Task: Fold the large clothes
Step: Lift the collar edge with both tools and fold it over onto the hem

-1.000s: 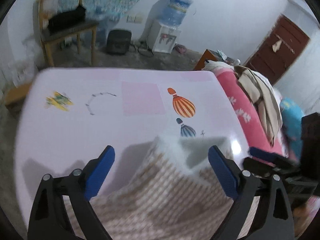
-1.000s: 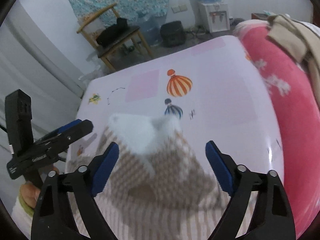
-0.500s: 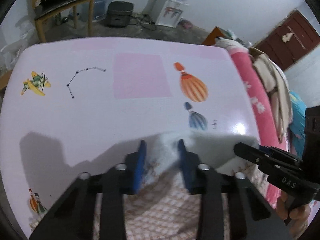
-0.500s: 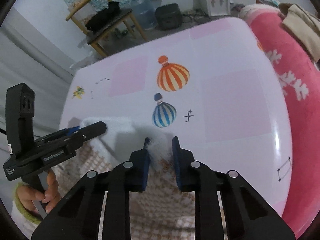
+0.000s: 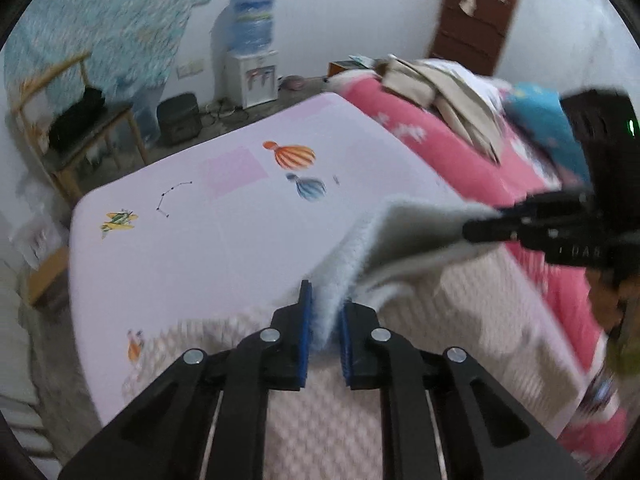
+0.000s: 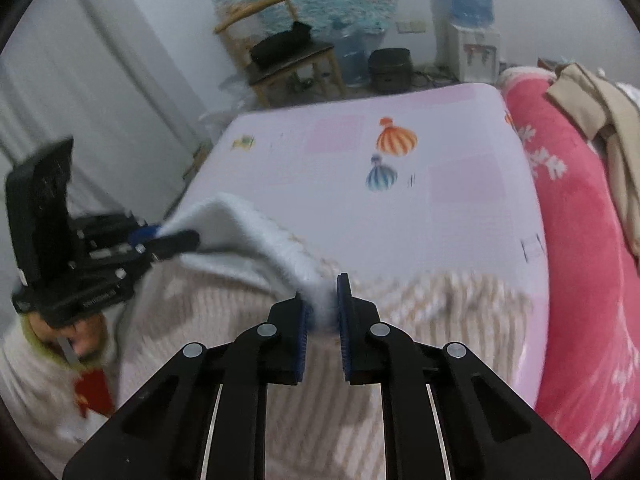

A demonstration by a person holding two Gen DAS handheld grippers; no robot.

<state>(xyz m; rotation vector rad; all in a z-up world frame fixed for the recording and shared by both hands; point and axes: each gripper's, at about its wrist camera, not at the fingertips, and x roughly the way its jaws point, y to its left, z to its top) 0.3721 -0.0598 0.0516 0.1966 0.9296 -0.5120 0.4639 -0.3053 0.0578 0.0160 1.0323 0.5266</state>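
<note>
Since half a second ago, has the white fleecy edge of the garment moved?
Yes. The white fleecy edge, pinched by both grippers, has lifted off the pink printed sheet; it now arcs in the air, short of the blue balloon print.

The tabletop (image 5: 248, 240) wears a pale lilac cover printed with an orange striped balloon (image 5: 294, 156), and a blue balloon (image 5: 311, 188) sits just near of it. Left of the orange balloon come a pink square (image 5: 234, 172), a dotted star line (image 5: 173, 198) and a small yellow plane (image 5: 119, 220). On the near part, well this side of the orange balloon, lies a beige-and-white checked garment (image 6: 440, 300), and along the right edge a pink blanket (image 6: 580, 220) with white snowflakes.
</note>
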